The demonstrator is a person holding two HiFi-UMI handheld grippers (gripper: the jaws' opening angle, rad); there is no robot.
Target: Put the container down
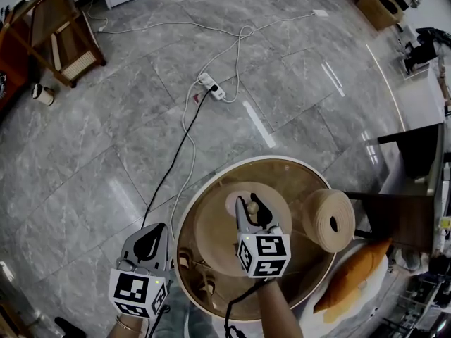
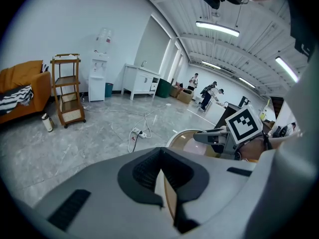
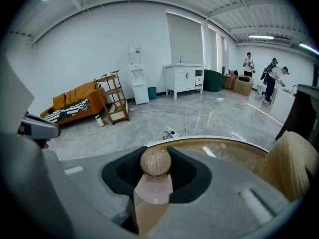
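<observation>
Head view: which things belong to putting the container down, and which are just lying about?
In the job:
container
right tongs, shut on its top
glass table beneath it

Lying about:
woven spool on the table
power strip on the floor
orange cushion
wooden trolley
left tongs, holding nothing

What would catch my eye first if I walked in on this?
Probably the right gripper, shut on the wooden ball top of a pinkish container over the round glass table. Next, the woven rope roll on the table's right side, and the left gripper, shut and empty, by the table's left edge.
</observation>
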